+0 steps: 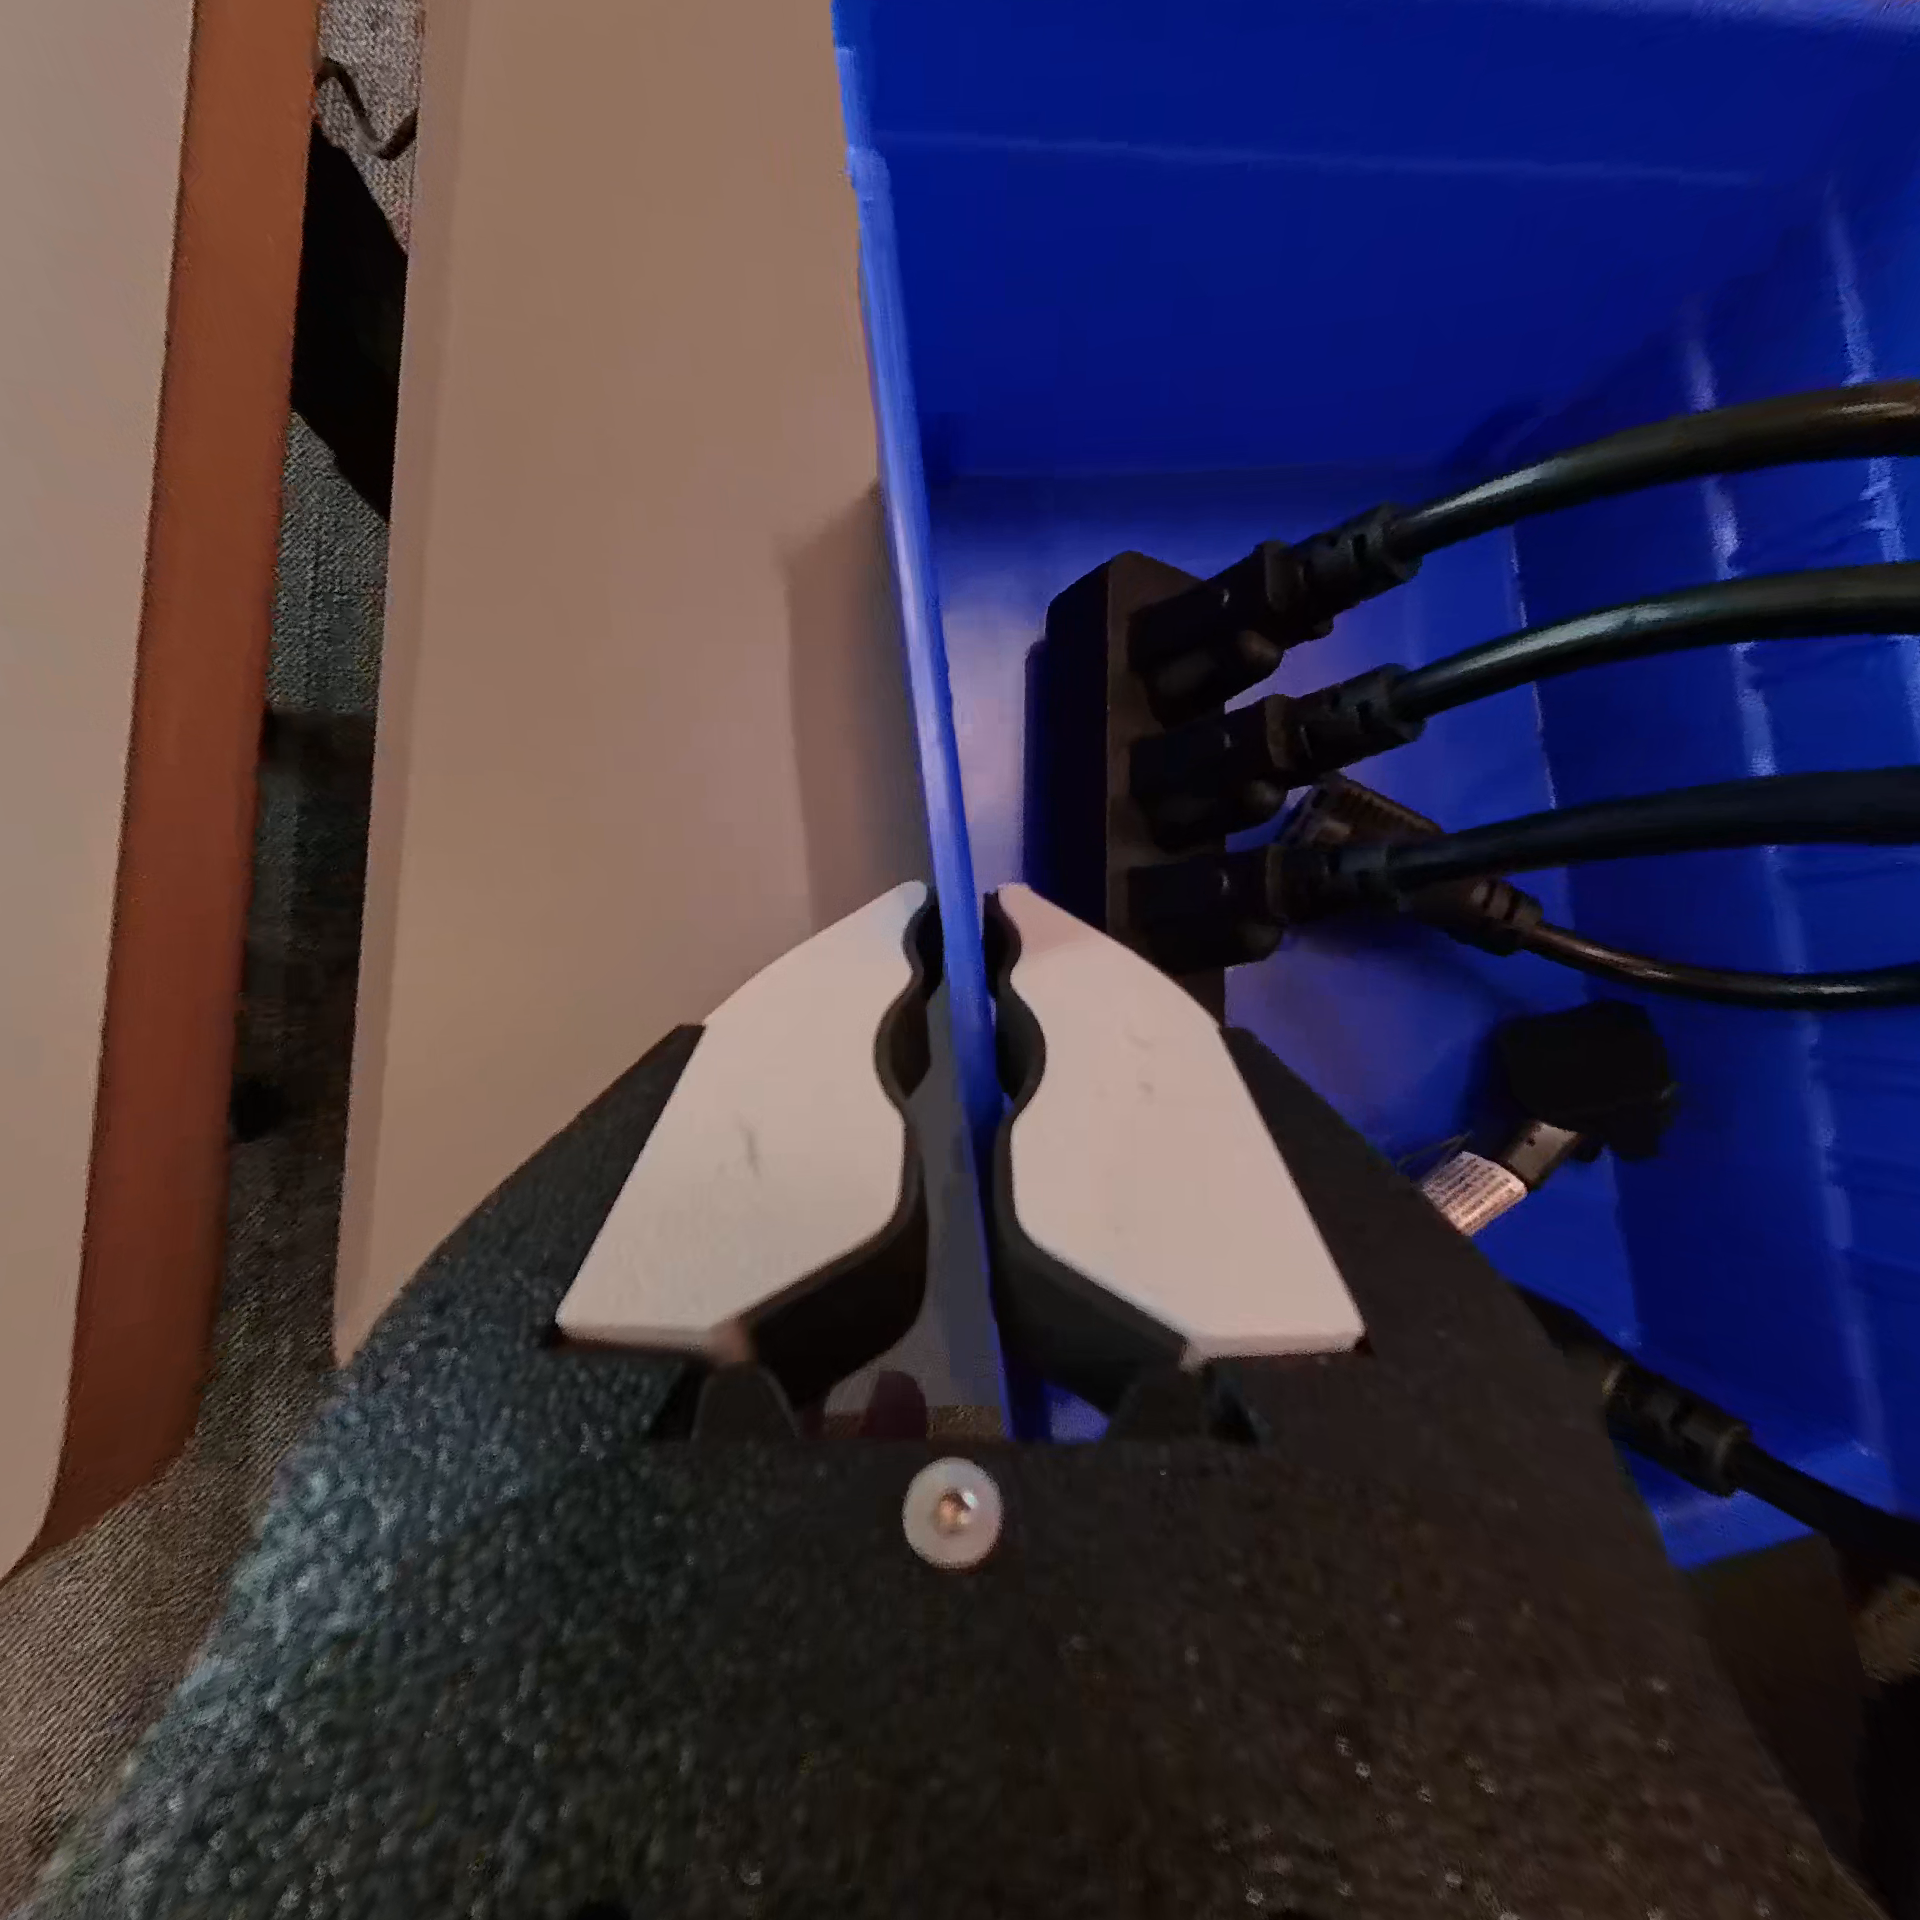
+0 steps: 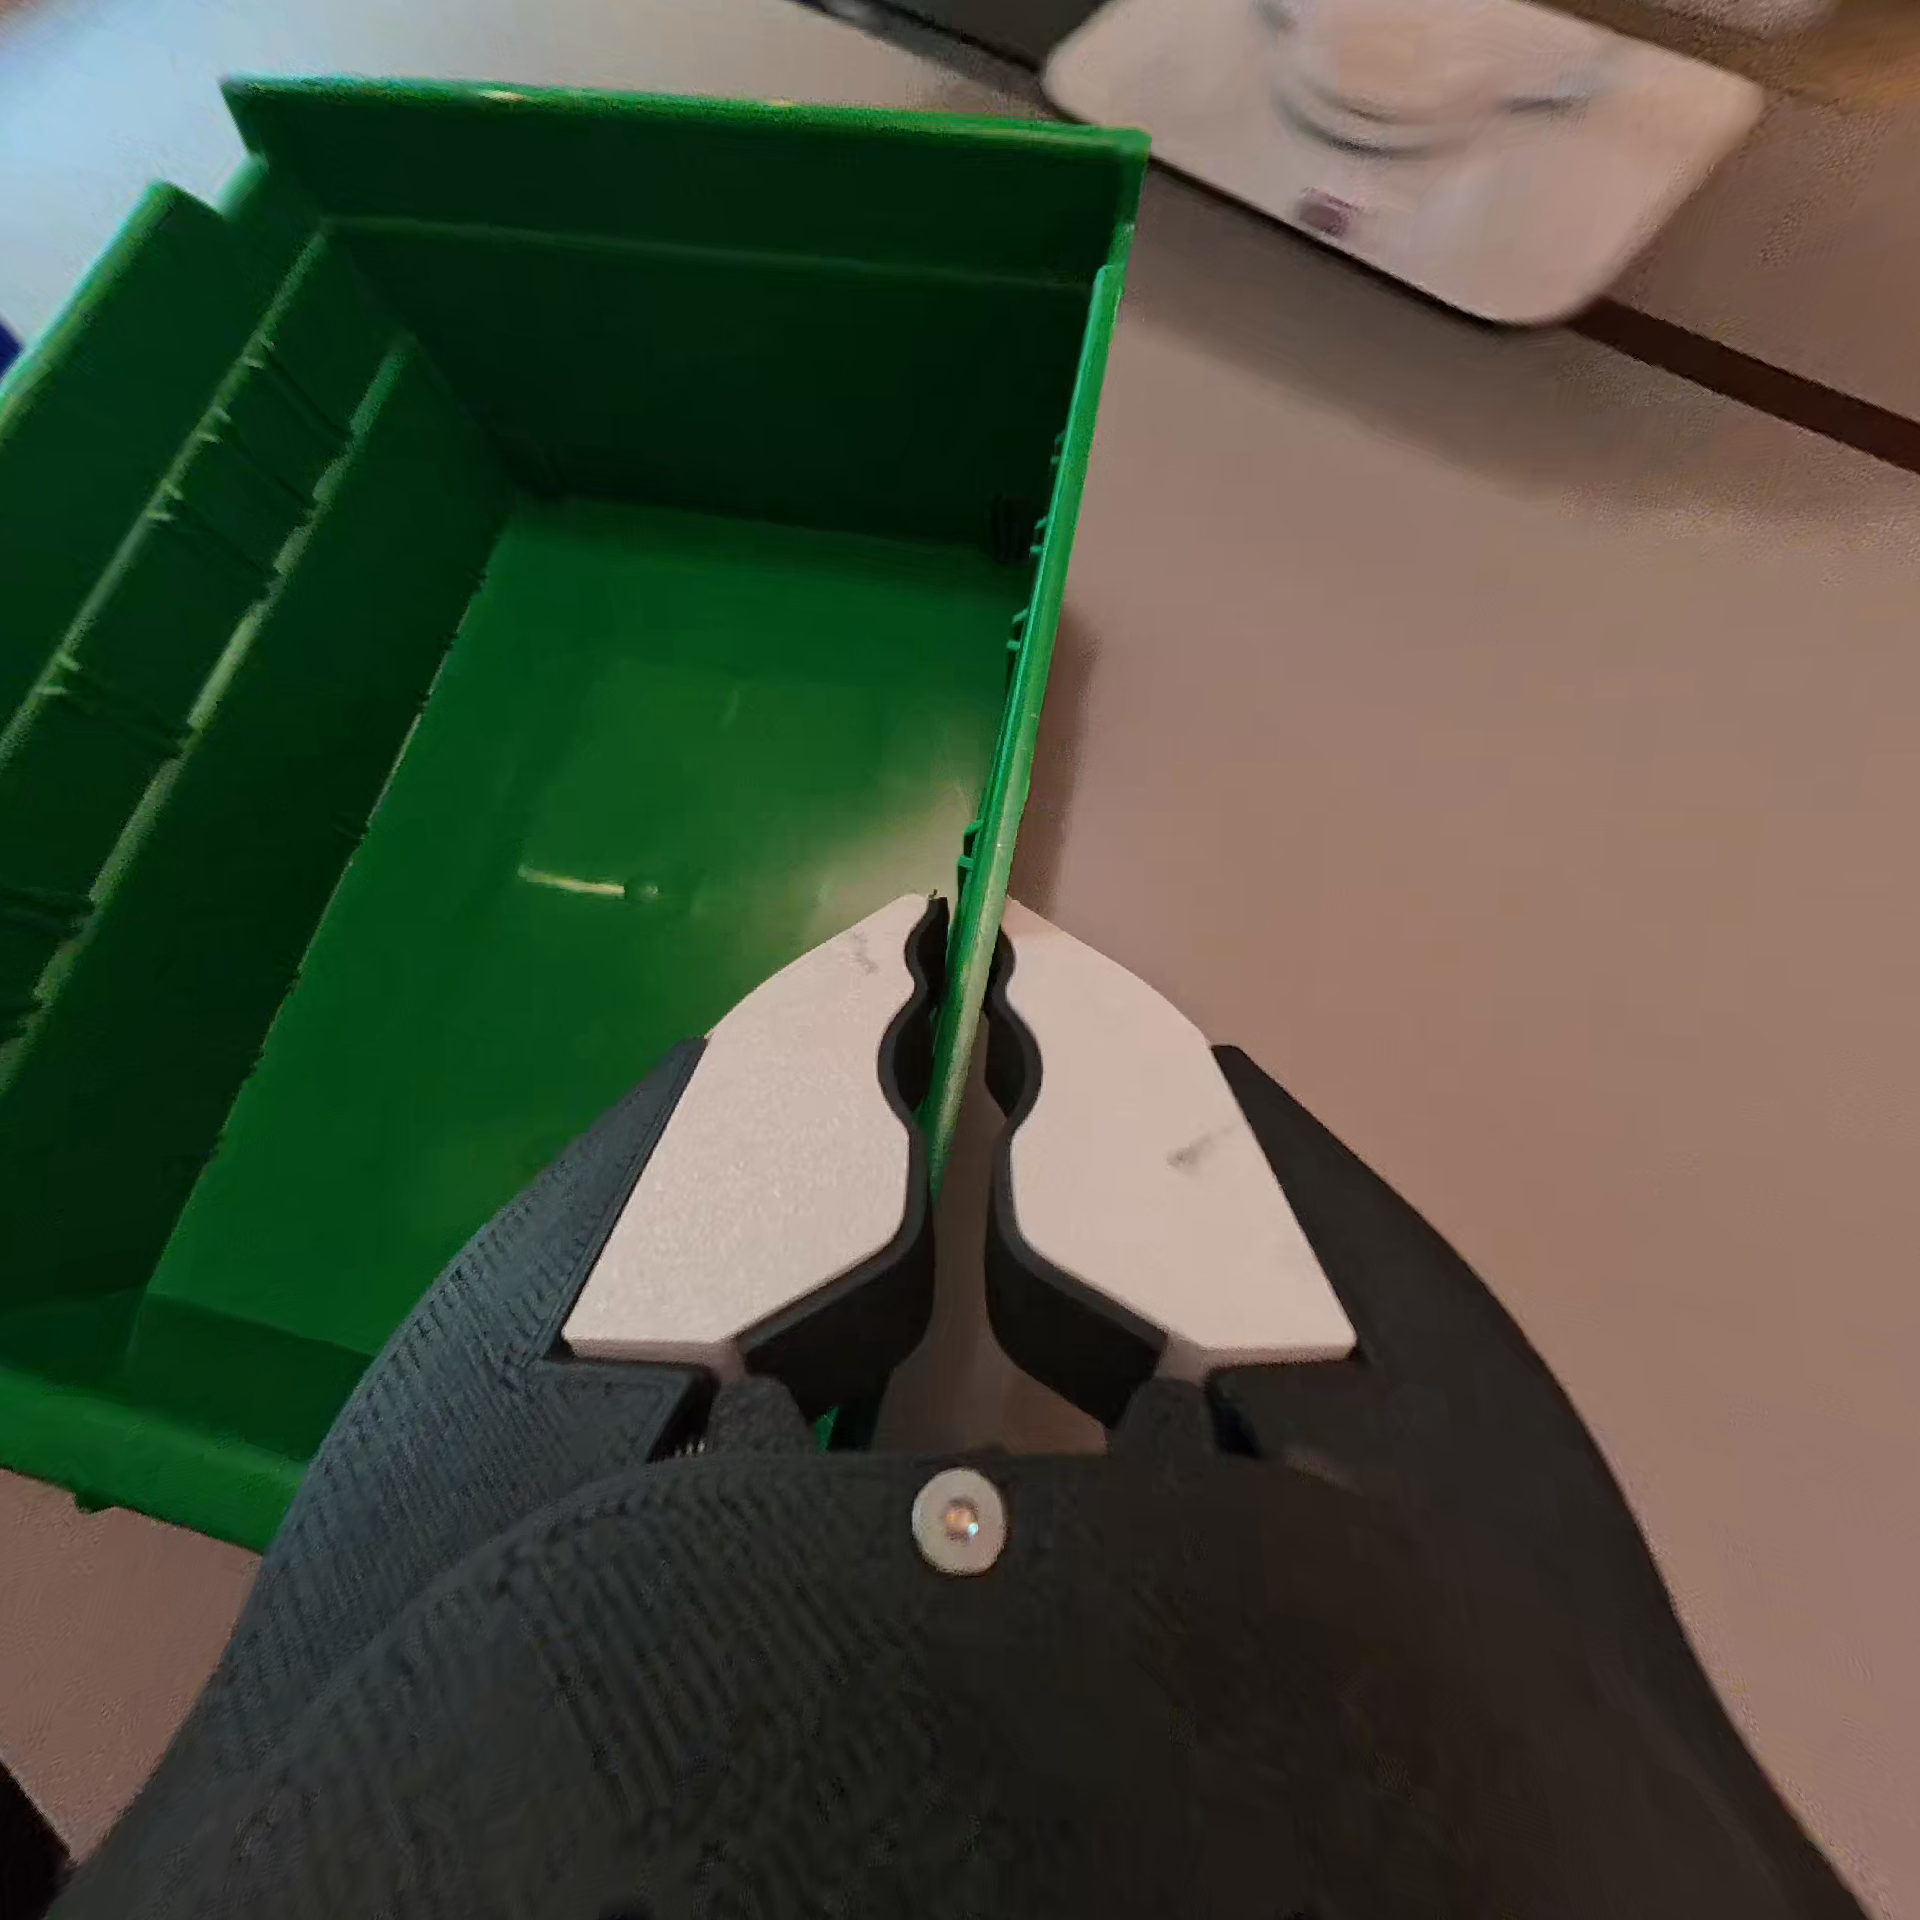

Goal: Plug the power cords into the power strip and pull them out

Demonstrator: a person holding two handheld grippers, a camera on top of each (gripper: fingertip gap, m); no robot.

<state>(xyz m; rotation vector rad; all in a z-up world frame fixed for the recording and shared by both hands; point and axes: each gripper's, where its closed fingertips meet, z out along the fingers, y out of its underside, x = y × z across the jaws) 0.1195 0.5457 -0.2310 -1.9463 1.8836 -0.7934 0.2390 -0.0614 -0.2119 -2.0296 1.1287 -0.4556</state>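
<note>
Power cords sit at the right of the left wrist view: 3 thick black ones run in from the right edge, each ending in a moulded plug seated in the black power strip, which stands on edge inside the blue bin, near its left wall. A thinner 4th lead curves off below them, and 1 loose black plug lies on the bin floor at lower right; whether it belongs to that lead I cannot tell.

Judging by looks, the cords are rubbery and fairly stiff, springing back when bent, while the plugs are hard, ribbed at the strain relief and seated with friction. The best hold is likely the squared plug body just behind the strip face, never the cable. The strip looks light enough to lift with a pull, so it would need bracing.

Neither tool is on them. The left gripper is pinched onto the blue bin's thin left wall, one finger each side. The right gripper is clamped likewise on the right wall of 1 green bin, which shows only bare floor, on a beige tabletop. A white square object sits blurred at upper right.
</note>
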